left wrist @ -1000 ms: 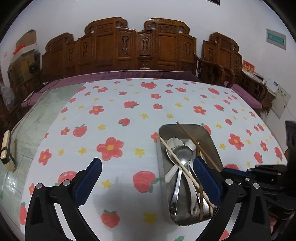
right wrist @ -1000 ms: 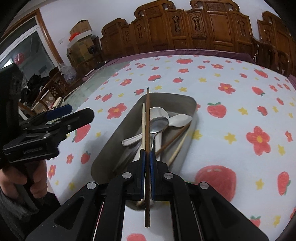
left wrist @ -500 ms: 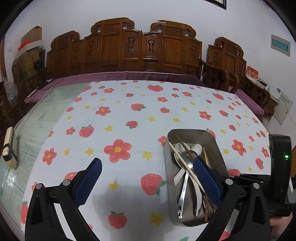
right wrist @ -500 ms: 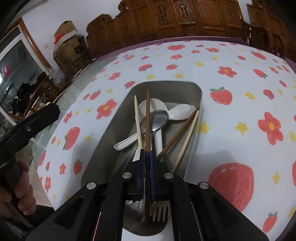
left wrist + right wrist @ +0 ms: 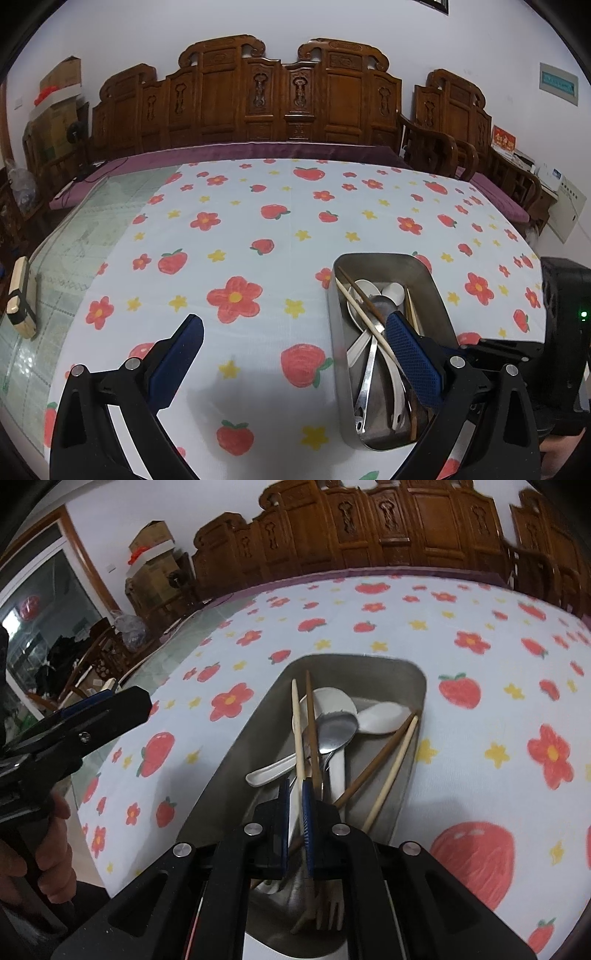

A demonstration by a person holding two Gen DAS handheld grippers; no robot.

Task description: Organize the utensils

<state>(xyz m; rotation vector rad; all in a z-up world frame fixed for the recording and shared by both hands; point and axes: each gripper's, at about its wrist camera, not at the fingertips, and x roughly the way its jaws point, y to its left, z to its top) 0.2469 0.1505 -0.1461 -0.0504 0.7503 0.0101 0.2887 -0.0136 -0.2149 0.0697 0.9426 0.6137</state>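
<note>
A steel tray (image 5: 236,760) (image 5: 436,291) on the strawberry tablecloth holds chopsticks, white spoons (image 5: 380,716), a metal spoon (image 5: 336,731) and a fork (image 5: 328,904). My right gripper (image 5: 294,794) hovers over the tray's near end with its jaws slightly parted. The dark brown chopstick (image 5: 312,731) now lies in the tray beside a pale chopstick (image 5: 297,731), free of the pads. My left gripper (image 5: 291,332) is wide open and empty above the cloth, its right finger (image 5: 413,358) over the tray.
The tablecloth (image 5: 258,229) covers most of the table; bare glass (image 5: 74,258) shows at the left edge with a small brush (image 5: 18,295) on it. Carved wooden chairs (image 5: 280,99) stand behind. The left gripper also shows in the right wrist view (image 5: 74,731).
My right gripper lowered the dark chopstick into the tray and let go; its jaws have parted a little. The left gripper drew back slightly, staying open.
</note>
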